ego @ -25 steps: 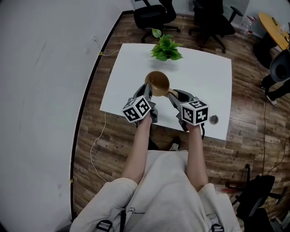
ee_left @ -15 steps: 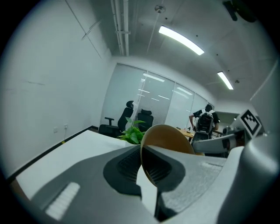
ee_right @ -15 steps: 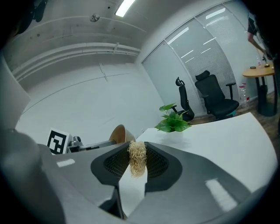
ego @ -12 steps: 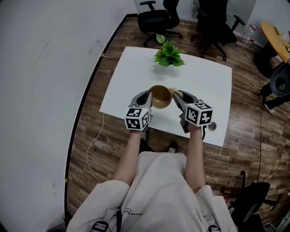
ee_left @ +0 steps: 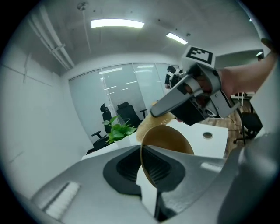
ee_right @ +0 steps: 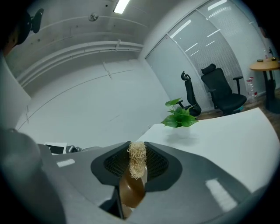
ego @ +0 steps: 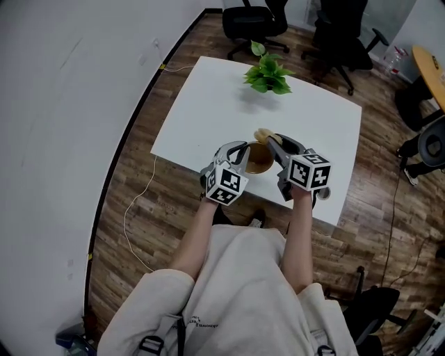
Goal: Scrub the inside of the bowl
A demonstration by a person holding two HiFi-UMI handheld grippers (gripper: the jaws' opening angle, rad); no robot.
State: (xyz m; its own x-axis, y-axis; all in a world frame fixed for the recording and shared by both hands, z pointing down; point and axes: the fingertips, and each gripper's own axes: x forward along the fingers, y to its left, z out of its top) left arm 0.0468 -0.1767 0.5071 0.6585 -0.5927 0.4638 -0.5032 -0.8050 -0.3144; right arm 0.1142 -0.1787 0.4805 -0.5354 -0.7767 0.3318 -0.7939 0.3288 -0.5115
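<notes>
A brown wooden bowl [ego: 259,160] is held above the white table [ego: 208,104] near its front edge. My left gripper [ego: 236,151] is shut on the bowl's rim; in the left gripper view the bowl [ee_left: 168,142] stands on edge between the jaws, its hollow facing right. My right gripper [ego: 275,144] is shut on a scrubber [ego: 263,135] with a straw-coloured fibre head, which sits at the bowl's far rim. In the right gripper view the scrubber [ee_right: 136,161] stands upright between the jaws on its brown handle. The right gripper [ee_left: 192,98] hangs just above the bowl.
A green potted plant [ego: 268,75] stands at the table's far edge. A round cable grommet [ee_left: 207,135] sits in the tabletop to the right. Black office chairs [ego: 254,21] stand beyond the table on the wood floor; a white wall runs along the left.
Both grippers have drawn the bowl and scrubber back toward the table's front edge. The scrubber head now sits at the bowl's far rim instead of its right side.
</notes>
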